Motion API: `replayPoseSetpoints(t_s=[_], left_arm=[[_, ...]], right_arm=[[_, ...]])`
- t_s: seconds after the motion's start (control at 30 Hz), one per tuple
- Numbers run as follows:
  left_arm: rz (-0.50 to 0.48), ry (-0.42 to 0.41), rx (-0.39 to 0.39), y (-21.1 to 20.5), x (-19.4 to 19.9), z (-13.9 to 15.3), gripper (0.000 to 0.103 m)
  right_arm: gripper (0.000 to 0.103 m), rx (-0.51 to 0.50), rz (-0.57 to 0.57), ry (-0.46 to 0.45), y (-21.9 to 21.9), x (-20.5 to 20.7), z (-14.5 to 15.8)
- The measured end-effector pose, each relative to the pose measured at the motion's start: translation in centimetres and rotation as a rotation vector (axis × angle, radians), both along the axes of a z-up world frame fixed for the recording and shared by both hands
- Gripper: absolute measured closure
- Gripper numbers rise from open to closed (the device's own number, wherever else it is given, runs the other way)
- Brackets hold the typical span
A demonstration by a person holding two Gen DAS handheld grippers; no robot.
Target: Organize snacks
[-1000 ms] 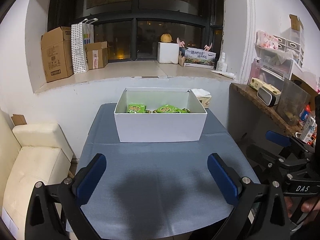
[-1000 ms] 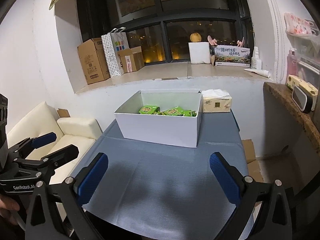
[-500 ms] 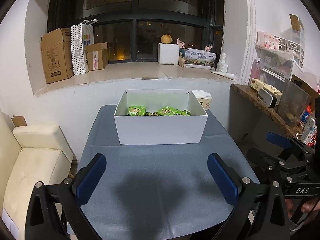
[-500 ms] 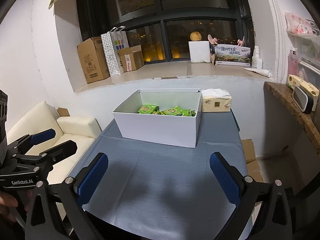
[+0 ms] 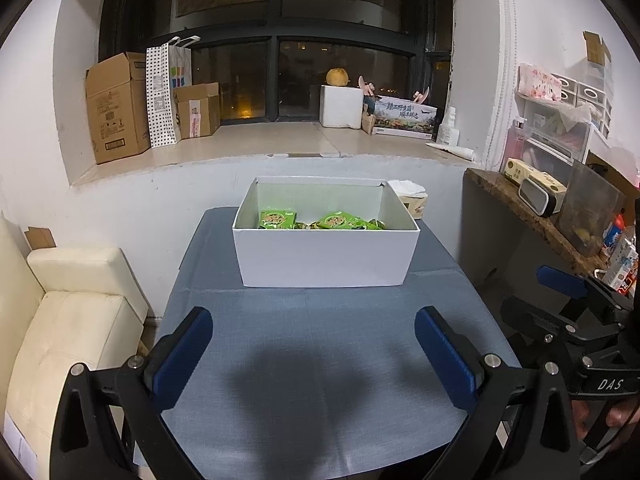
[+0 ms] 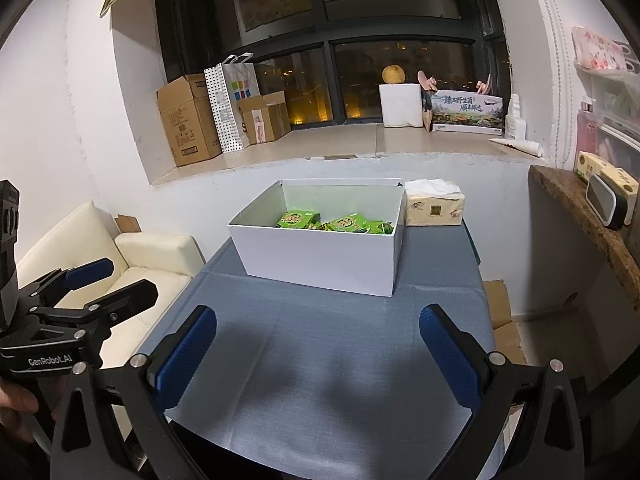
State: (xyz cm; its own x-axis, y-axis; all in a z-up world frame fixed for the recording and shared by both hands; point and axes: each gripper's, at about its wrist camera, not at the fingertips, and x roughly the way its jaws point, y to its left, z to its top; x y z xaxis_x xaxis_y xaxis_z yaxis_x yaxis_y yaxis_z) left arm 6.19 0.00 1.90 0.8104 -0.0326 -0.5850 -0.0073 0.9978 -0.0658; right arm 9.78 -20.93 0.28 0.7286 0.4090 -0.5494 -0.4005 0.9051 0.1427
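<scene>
A white open box [image 5: 324, 258] stands at the far middle of the blue-grey table [image 5: 320, 360]. Several green snack packets [image 5: 278, 219] lie inside it; they also show in the right wrist view [image 6: 298, 219]. The box also shows in the right wrist view [image 6: 320, 260]. My left gripper [image 5: 314, 354] is open and empty, held over the near part of the table. My right gripper [image 6: 318, 354] is open and empty, also near the table's front edge. Each gripper shows at the side of the other's view.
A tissue pack [image 6: 434, 208] stands right of the box at the back. A cream sofa [image 5: 60, 320] is left of the table. A wooden shelf [image 5: 532, 216] with items is on the right. Cardboard boxes [image 5: 116, 120] sit on the window sill.
Both grippers have drawn back slightly and risen a little; the box looks a bit farther away. Both stay open and empty.
</scene>
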Motion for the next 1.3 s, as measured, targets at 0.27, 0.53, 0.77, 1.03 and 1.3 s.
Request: replayPoseSetpoints(t_s=[0.27,0.53,0.77,1.03,1.3], left_arm=[[0.011,0.003,-0.004,0.27,-0.43,-0.24,0.000],[0.010,-0.003,-0.003,0.32,-0.52,-0.22,0.000],[0.013,0.004,0.005,0.35,-0.45,-0.42,0.000],[0.014,0.007,0.006,0.32,-0.29,-0.52,0.000],[0.016,0.006,0.014,0.29,-0.32,-0.59,0.000]], right_arm=[[0.000,-0.006,0.013,0.002,0.48,-0.30,-0.16],[0.000,-0.013,0.017,-0.007,0.65,-0.51,0.00],[0.000,-0.013,0.021,-0.007,0.59,-0.52,-0.05],[0.000,-0.015,0.027,-0.004,0.81,-0.58,-0.17],[0.000,-0.014,0.028,-0.006,0.76,-0.69,-0.05]])
